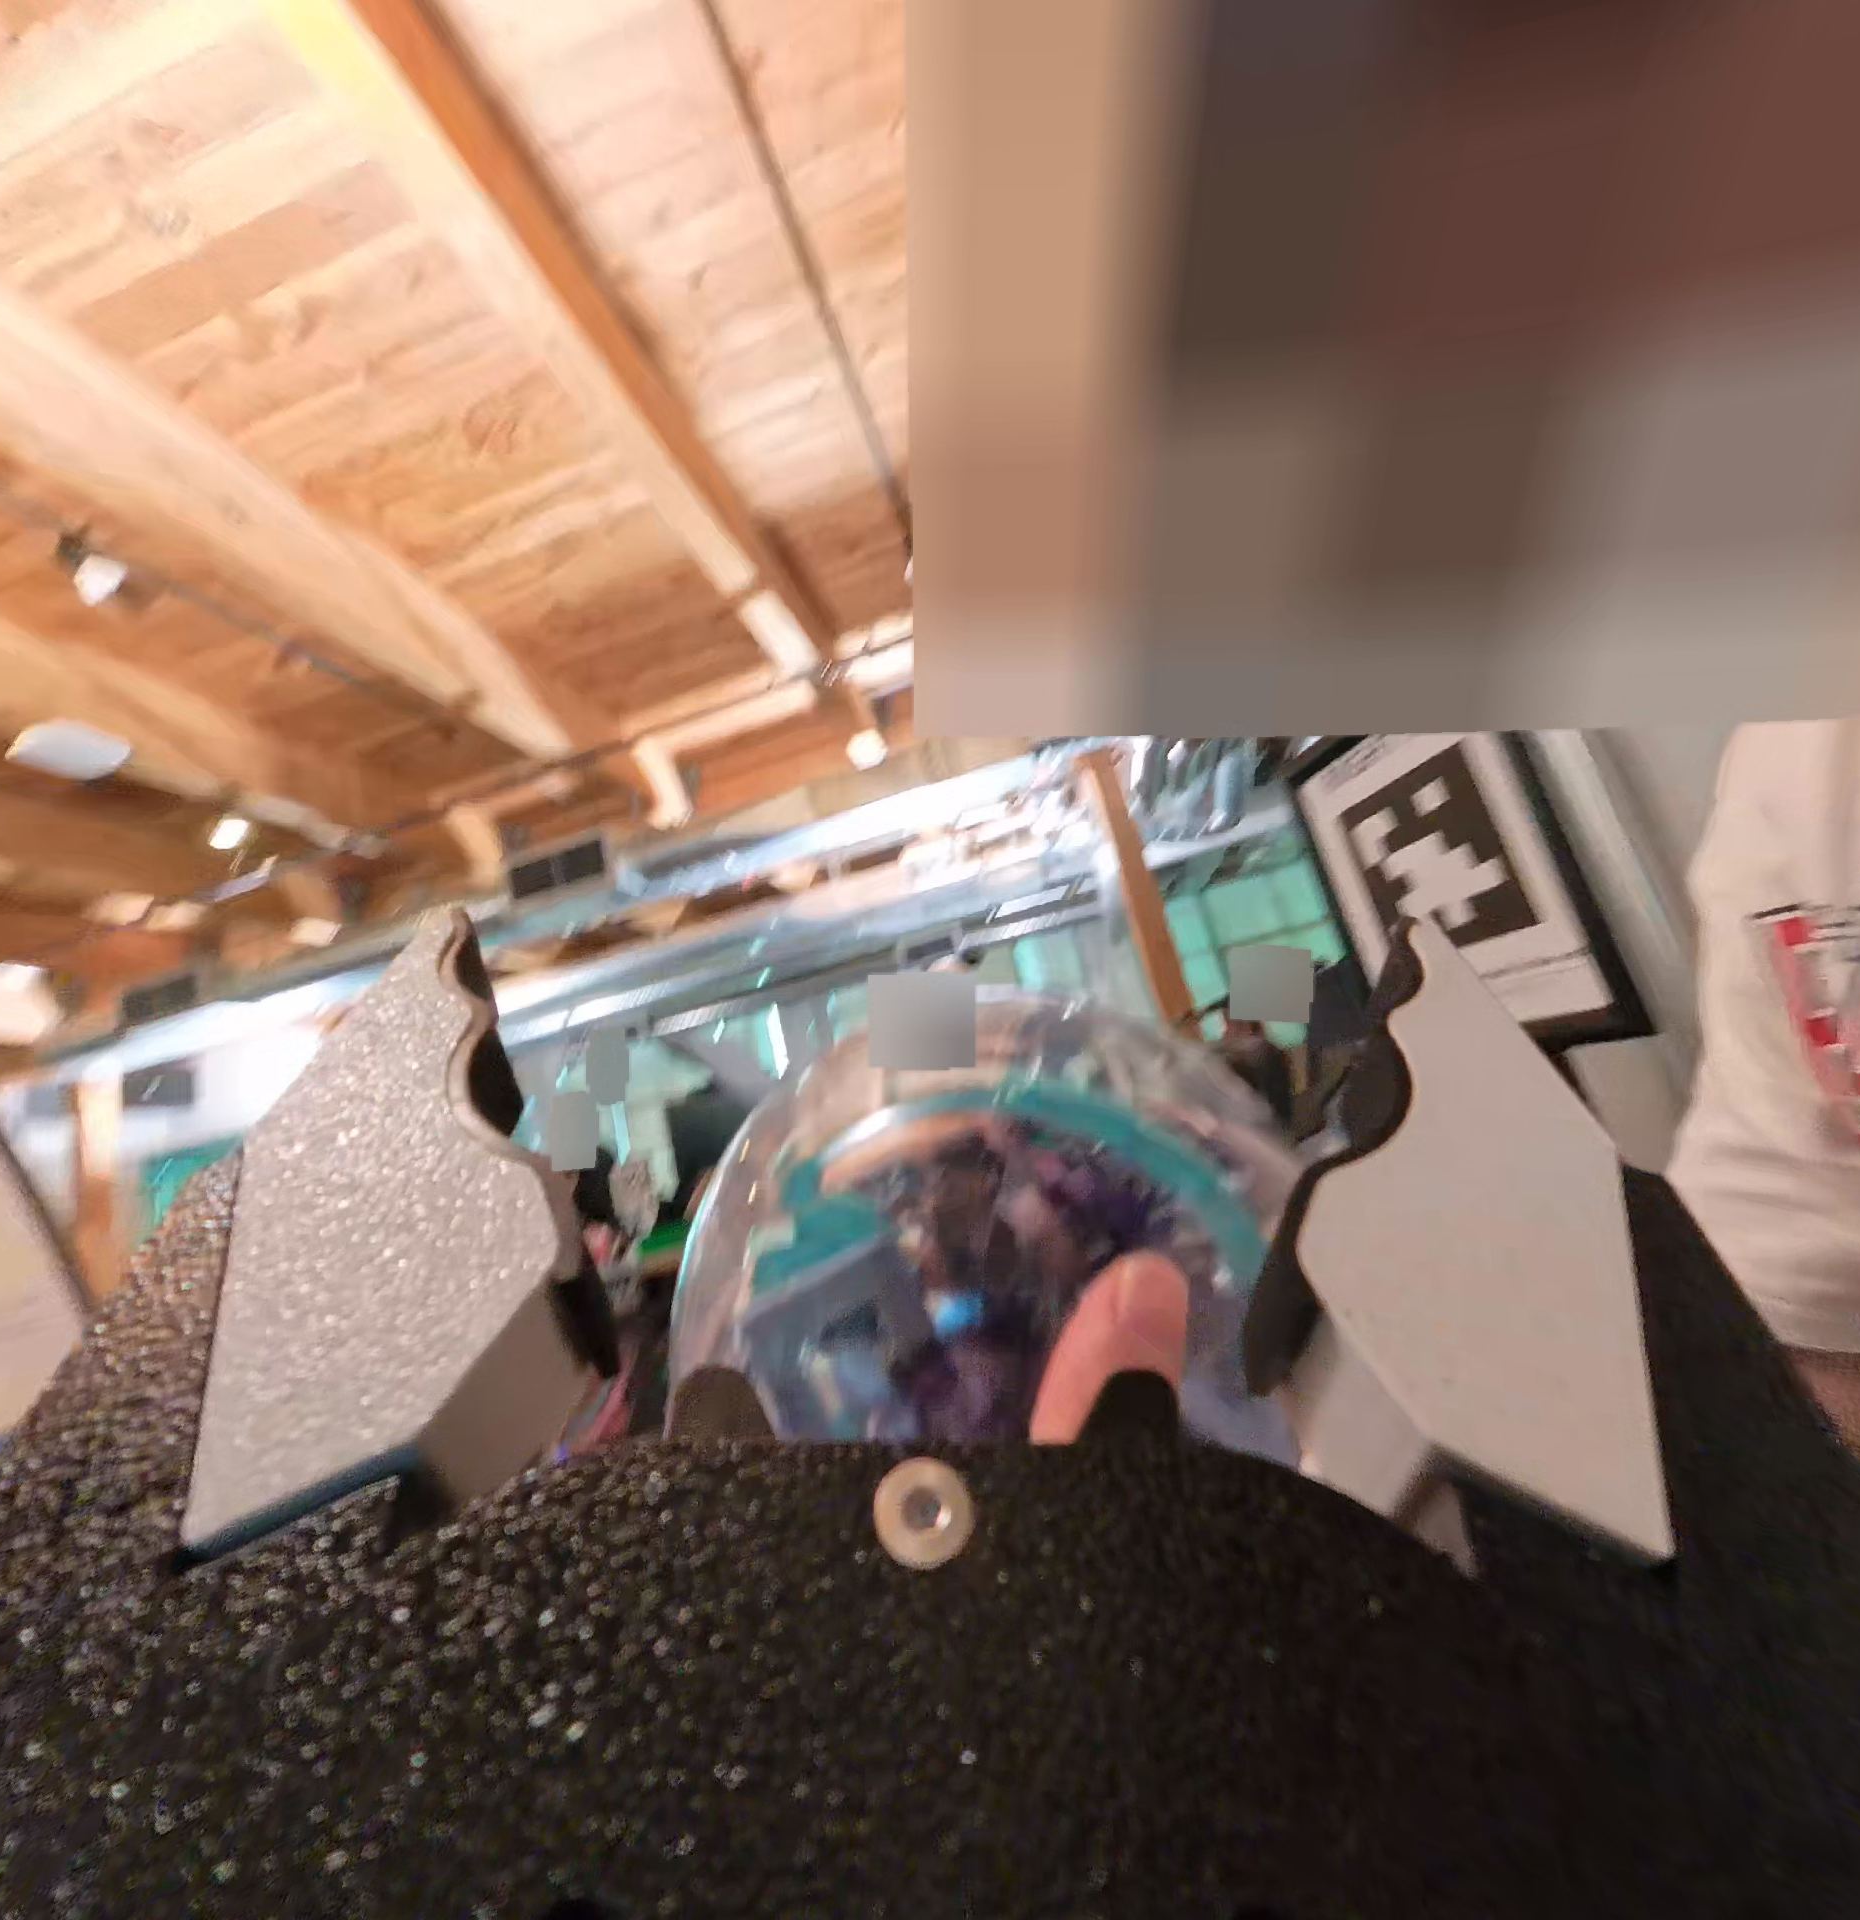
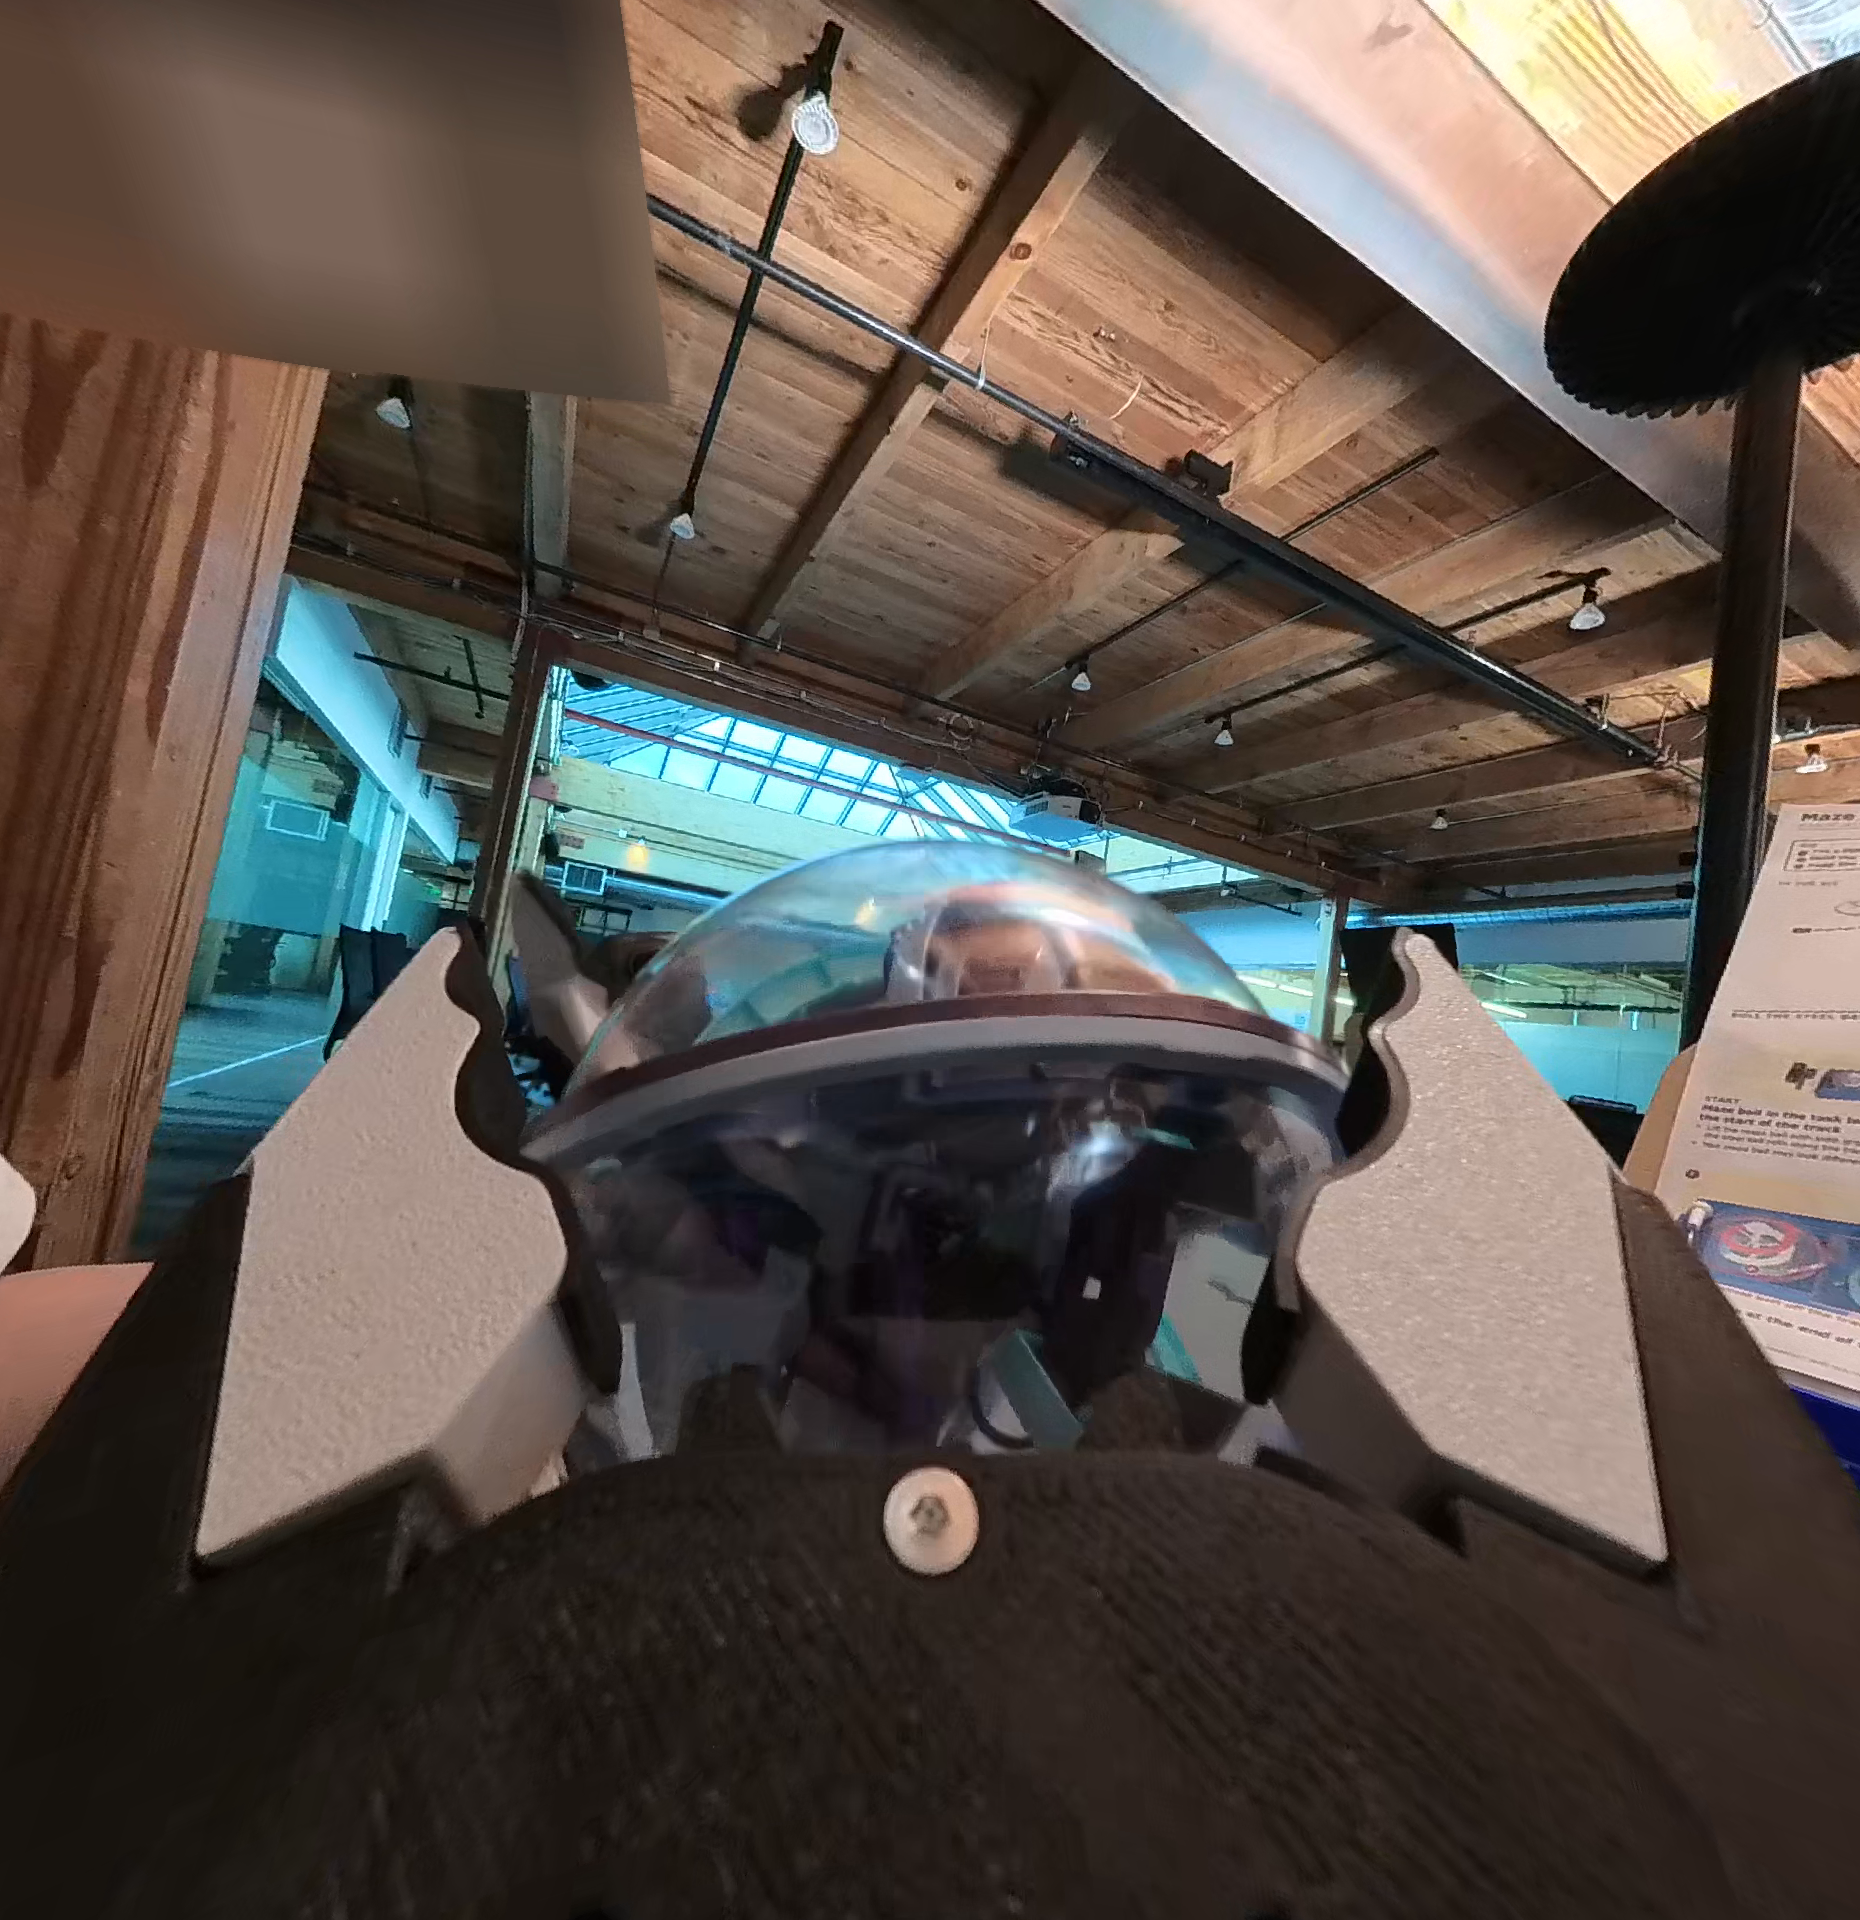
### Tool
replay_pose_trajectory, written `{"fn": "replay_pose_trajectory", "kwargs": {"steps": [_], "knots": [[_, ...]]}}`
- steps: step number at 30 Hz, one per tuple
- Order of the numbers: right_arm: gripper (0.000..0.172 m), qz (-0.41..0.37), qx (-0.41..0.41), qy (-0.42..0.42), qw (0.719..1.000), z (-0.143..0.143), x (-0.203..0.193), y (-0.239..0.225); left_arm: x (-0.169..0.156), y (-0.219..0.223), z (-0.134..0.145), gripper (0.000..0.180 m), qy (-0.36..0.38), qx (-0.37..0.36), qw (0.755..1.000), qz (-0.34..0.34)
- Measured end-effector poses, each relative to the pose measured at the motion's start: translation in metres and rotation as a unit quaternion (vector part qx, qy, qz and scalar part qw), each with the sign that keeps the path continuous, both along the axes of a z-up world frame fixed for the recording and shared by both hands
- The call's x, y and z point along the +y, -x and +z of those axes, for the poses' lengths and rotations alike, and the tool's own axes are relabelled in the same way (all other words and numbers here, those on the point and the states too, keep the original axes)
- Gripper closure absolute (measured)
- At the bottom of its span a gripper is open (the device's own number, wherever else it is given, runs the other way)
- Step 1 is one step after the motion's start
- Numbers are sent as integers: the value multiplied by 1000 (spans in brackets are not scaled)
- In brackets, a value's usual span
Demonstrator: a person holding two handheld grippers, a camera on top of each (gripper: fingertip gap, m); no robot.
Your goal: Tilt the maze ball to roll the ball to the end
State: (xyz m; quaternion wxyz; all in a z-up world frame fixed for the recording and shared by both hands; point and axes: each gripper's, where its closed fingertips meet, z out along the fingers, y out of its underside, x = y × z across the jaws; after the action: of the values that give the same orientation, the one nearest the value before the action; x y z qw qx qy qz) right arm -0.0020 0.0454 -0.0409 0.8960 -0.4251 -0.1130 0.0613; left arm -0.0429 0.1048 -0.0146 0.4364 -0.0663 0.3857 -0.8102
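Note:
The maze ball (image 2: 905, 987) is a clear sphere with a dark rim around its middle and purple and teal tracks inside. In the right wrist view it sits deep between the wide-spread fingers of my right gripper (image 2: 928, 935), and its rim reaches both pads. My left gripper (image 1: 936, 925) is also spread wide. The ball (image 1: 957, 1195) lies against its right pad (image 1: 1310, 1195), with a clear gap to the left pad (image 1: 510, 1091). A thumb (image 1: 1113, 1320) rests on the ball. One finger of the left gripper (image 2: 552, 966) shows behind the ball. The small ball inside is not discernible.
Both views look up at a wooden beam ceiling. A wooden post (image 2: 126, 727) stands at the left, and a black pole with a disc top (image 2: 1747, 675) and a printed sheet (image 2: 1819, 1039) at the right. A black-and-white marker board (image 1: 1445, 862) and a person's white shirt (image 1: 1799, 987) are close by on the right.

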Motion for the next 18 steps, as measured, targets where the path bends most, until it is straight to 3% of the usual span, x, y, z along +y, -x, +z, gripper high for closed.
{"fn": "replay_pose_trajectory", "kwargs": {"steps": [2, 7, 11, 14, 18], "knots": [[15, -18, -8, -6, 1000, 1, 0, -1, 1, -26, -12, 24, -10, 83, 996, 36], [15, -62, -45, 19, 997, -6, 6, -8, -26, -53, -51, 24, -114, 244, 962, 33], [14, -106, -97, 65, 987, -23, 23, -6, -31, -39, -26, 24, -57, 172, 983, 9], [15, -104, -114, 69, 986, -22, 23, 1, -29, -42, -27, 23, -86, 146, 984, 56], [15, -88, -125, 50, 987, -5, 14, 11, -44, -17, -10, 23, -155, 4, 981, 120]]}}
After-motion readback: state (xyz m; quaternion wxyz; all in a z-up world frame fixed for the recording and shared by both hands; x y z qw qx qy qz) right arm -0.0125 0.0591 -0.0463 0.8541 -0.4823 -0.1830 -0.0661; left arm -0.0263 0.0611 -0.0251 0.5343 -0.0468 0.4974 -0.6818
